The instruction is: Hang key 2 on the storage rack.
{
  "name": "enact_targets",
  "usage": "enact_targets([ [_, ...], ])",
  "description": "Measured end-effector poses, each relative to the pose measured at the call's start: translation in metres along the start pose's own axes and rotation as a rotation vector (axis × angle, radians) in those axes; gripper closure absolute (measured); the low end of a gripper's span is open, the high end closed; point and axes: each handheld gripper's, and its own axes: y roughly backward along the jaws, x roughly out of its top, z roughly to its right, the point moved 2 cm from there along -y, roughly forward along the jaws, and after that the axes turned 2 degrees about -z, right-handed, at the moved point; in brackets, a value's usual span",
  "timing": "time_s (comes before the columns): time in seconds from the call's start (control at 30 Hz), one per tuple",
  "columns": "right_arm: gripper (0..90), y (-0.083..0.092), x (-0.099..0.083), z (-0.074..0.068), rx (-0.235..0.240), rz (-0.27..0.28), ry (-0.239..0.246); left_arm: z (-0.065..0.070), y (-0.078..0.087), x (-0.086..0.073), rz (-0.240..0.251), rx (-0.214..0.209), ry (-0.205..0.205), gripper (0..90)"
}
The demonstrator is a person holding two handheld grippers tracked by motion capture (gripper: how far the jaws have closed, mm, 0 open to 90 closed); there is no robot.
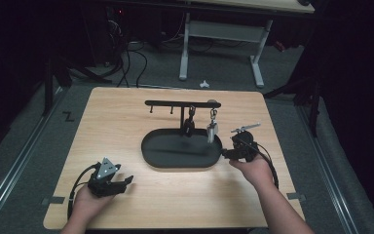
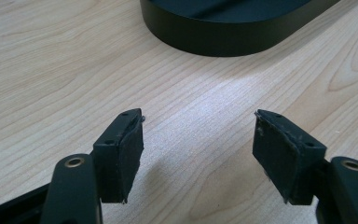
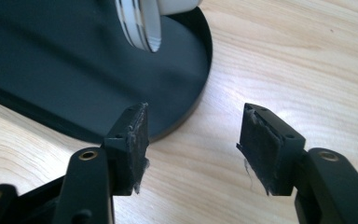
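A black oval tray (image 1: 175, 163) stands mid-table, and a black rack with a hooked crossbar (image 1: 175, 103) rises from it. Two things hang from the hooks: a dark piece (image 1: 190, 124) and a silver-white piece (image 1: 213, 129). My right gripper (image 1: 224, 153) is at the tray's right end, low over the wood, open and empty. In the right gripper view its jaws (image 3: 193, 121) straddle bare table beside the tray's rim (image 3: 200, 70), with the silver-white piece (image 3: 142, 23) hanging above. My left gripper (image 1: 126, 181) rests near the front left, open, with nothing between its jaws (image 2: 198, 126). The tray (image 2: 223, 32) lies beyond it.
The wooden table (image 1: 126, 126) is bare left of the tray and along the front. Behind it stands a white-legged desk (image 1: 258, 63), with cables (image 1: 131, 58) on the floor. Tape marks (image 1: 53, 200) sit by the table's front corners.
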Motion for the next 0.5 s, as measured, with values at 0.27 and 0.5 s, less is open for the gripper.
enact_targets([
  [0.27,38.5,0.002,-0.039,-0.006,-0.007,0.135,0.02,0.001,-0.002,0.0,-0.007,0.0,-0.006,33.8],
  [0.5,33.0,-0.004,-0.073,-0.007,-0.017,0.216,-0.006,0.005,-0.002,0.003,0.002,0.0,-0.023,33.9],
])
